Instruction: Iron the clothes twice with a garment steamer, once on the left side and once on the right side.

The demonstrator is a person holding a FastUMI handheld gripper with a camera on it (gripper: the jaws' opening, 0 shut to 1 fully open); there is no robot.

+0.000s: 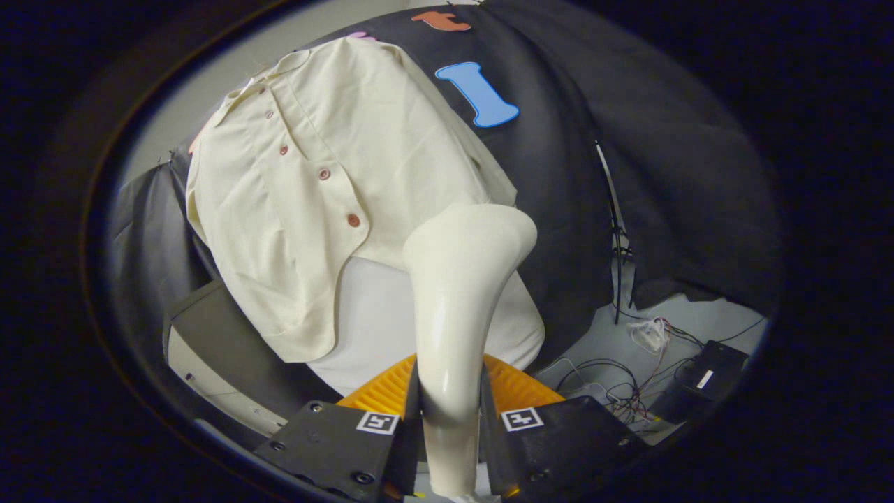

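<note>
Cream steamer (457, 307) clamped in gripper (450, 426), unlabelled, facing shirt (314, 188).

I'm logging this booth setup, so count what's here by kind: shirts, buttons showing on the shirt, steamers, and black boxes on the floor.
Shirts: 1, the cream shirt hanging on the booth wall.
Buttons: 5 showing down its front, the lowest button nearest the hem.
Steamers: 1, the steamer clamped between the fingers of the gripper.
Black boxes: 1, the black box among the wires.
Total: 8.
</note>
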